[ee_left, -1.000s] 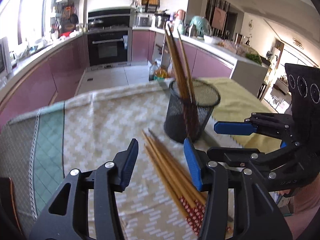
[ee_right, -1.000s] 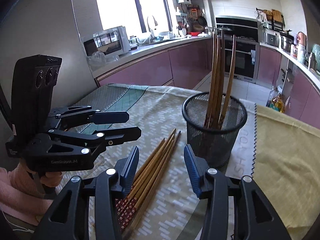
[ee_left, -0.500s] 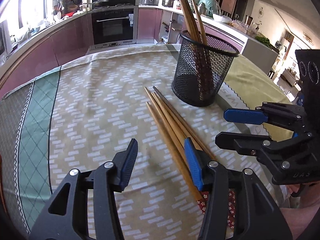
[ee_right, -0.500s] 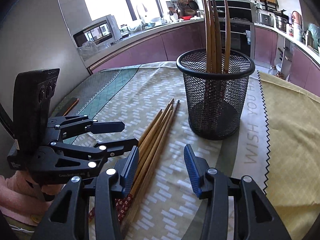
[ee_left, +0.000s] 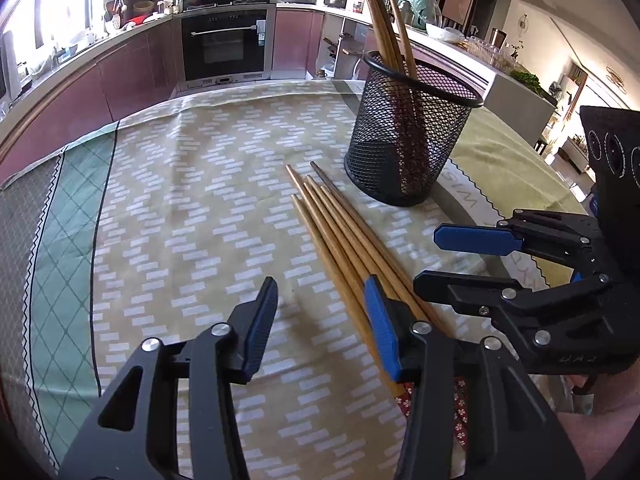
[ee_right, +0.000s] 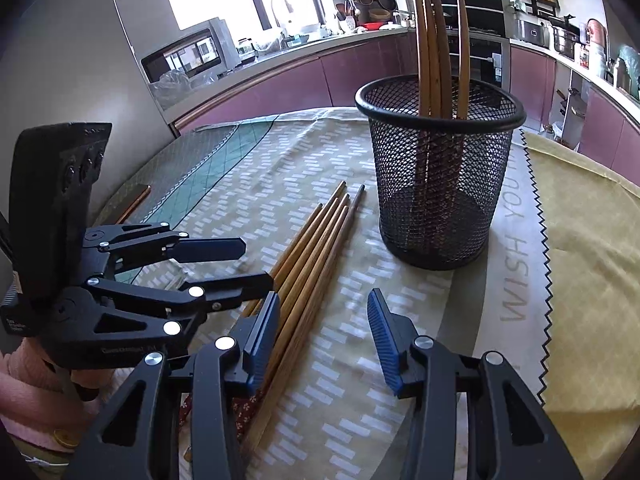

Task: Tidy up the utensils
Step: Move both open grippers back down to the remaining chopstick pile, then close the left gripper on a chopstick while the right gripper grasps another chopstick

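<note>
Several wooden chopsticks [ee_left: 336, 224] lie side by side on the patterned tablecloth, also in the right wrist view [ee_right: 316, 240]. A black mesh cup [ee_left: 408, 140] stands upright beyond them with several chopsticks [ee_left: 384, 28] in it; it also shows in the right wrist view [ee_right: 440, 168]. My left gripper [ee_left: 320, 324] is open and empty, low over the cloth, its right finger over the chopsticks' thick ends. My right gripper [ee_right: 324, 344] is open and empty, its left finger beside the same bundle. Each gripper shows in the other's view: the right [ee_left: 460, 258], the left [ee_right: 248, 264].
The table carries a beige and green patterned cloth [ee_left: 180, 208] and a yellow cloth [ee_right: 592, 240] to the right of the cup. A kitchen counter, oven and microwave stand far behind the table.
Both grippers have dropped lower and moved closer to the loose chopsticks and the mesh cup. Both stay open. The chopsticks and the cup have not moved.
</note>
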`<state>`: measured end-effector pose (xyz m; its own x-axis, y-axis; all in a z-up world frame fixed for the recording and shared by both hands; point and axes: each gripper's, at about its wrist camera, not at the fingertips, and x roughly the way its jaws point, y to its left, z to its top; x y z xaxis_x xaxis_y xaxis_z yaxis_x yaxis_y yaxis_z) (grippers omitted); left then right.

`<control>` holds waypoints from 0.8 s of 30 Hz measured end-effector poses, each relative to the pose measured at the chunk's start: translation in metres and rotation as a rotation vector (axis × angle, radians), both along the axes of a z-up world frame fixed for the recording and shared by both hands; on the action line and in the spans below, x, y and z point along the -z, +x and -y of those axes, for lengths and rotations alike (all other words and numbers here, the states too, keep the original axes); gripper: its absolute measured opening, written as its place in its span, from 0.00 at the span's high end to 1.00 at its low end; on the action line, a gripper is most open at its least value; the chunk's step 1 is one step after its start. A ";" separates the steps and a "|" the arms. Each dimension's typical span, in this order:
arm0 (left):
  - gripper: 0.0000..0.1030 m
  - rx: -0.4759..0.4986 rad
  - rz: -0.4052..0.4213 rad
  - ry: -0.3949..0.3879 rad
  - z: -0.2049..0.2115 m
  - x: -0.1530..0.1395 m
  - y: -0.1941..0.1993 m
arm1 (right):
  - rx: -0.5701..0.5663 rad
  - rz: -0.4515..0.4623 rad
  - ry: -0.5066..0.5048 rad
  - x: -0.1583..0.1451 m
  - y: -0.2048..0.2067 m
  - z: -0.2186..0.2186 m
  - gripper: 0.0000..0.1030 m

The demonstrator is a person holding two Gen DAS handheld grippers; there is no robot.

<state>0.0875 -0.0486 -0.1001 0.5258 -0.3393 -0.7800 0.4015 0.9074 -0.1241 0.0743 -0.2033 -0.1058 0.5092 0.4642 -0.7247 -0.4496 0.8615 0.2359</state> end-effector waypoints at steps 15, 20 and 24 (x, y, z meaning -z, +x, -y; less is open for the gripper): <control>0.60 0.025 -0.002 0.047 0.004 0.004 -0.001 | 0.008 -0.016 -0.056 0.008 0.003 -0.004 0.70; 0.62 0.029 0.000 0.071 0.008 0.004 0.001 | 0.010 -0.010 -0.078 0.008 0.005 -0.006 0.71; 0.68 0.016 -0.001 0.068 0.007 0.005 0.006 | 0.017 -0.008 -0.094 0.009 0.012 -0.012 0.71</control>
<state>0.0931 -0.0558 -0.1048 0.5200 -0.2936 -0.8021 0.4162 0.9071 -0.0622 0.0861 -0.1917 -0.1147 0.5104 0.3854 -0.7687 -0.4331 0.8875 0.1573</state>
